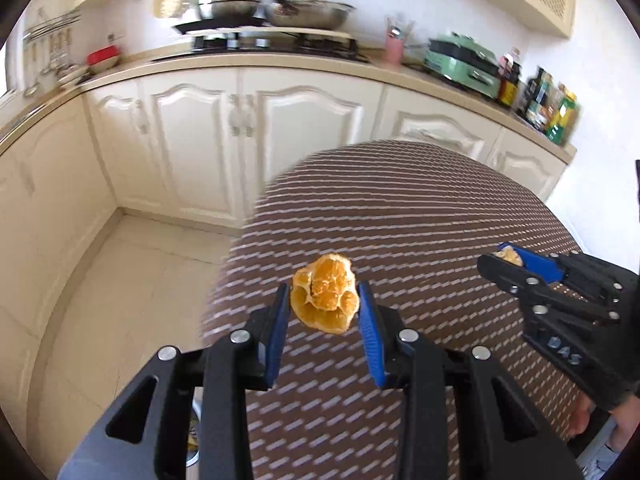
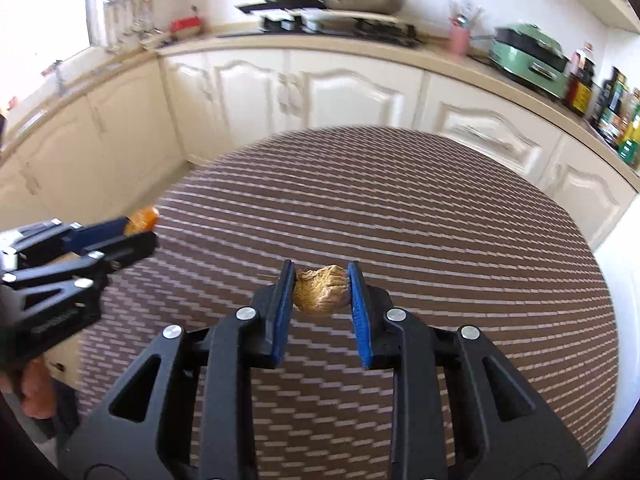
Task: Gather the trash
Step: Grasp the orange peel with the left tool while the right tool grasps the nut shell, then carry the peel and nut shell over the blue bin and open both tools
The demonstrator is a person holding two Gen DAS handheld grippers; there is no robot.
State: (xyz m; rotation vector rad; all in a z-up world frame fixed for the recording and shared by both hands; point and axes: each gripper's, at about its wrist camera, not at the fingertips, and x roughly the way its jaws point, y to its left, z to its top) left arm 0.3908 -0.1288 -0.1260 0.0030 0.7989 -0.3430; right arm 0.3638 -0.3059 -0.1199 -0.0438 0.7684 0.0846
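Observation:
My left gripper (image 1: 324,300) is shut on an orange peel (image 1: 325,294), held above the left edge of the round table (image 1: 400,208) with its brown woven cloth. My right gripper (image 2: 320,286) is shut on a crumpled tan peel scrap (image 2: 320,291), held above the middle of the table (image 2: 400,200). In the left wrist view the right gripper (image 1: 504,258) shows at the right with the scrap (image 1: 509,255) between its tips. In the right wrist view the left gripper (image 2: 140,228) shows at the left with the orange peel (image 2: 143,217).
Cream kitchen cabinets (image 1: 248,120) and a counter run behind the table, with a stove and pans (image 1: 280,12), a pink cup (image 1: 394,48), a green appliance (image 1: 464,64) and bottles (image 1: 548,100). Tiled floor (image 1: 132,280) lies left of the table.

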